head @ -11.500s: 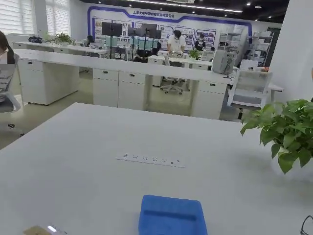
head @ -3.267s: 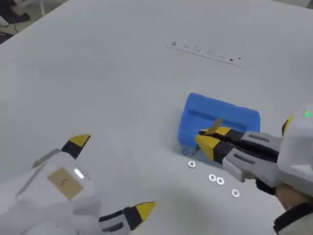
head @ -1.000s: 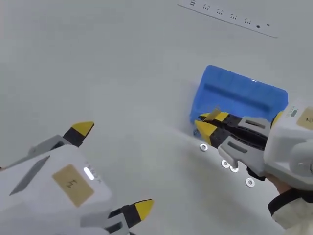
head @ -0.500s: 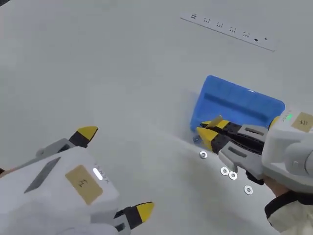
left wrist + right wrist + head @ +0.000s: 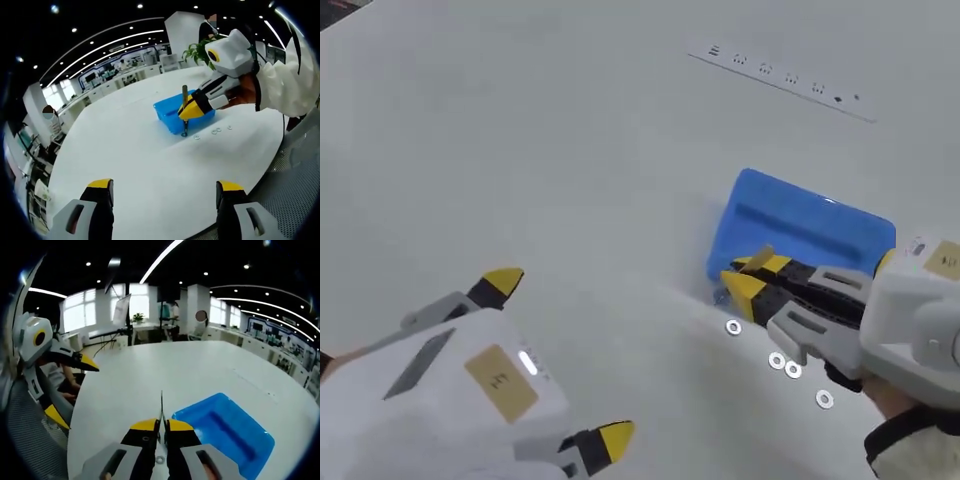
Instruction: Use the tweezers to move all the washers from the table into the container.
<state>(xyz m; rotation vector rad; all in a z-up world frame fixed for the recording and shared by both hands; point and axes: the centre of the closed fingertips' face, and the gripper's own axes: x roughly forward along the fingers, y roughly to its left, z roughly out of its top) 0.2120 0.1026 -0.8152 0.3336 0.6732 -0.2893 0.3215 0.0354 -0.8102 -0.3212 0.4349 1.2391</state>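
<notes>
The right gripper (image 5: 748, 276) has its jaws clenched on the tweezers (image 5: 184, 112). Seen from the left gripper view, the tweezers stand nearly upright, crosswise to the jaws, long axis vertical and tips pointing down at the desk (image 5: 550, 150). The tips come down just beside the near corner of the container (image 5: 810, 222); whether they touch the desk cannot be told.

The blue container sits open side up, and its inside shows only a plain blue floor in the right gripper view. Four washers (image 5: 733, 327) lie flat on the desk outside it, in a loose line running from near the tweezers' tips back under the right gripper. The two middle ones touch or nearly touch.

The left gripper (image 5: 559, 360) hangs over bare desk well apart from the container, with its jaws spread wide and nothing between them.
</notes>
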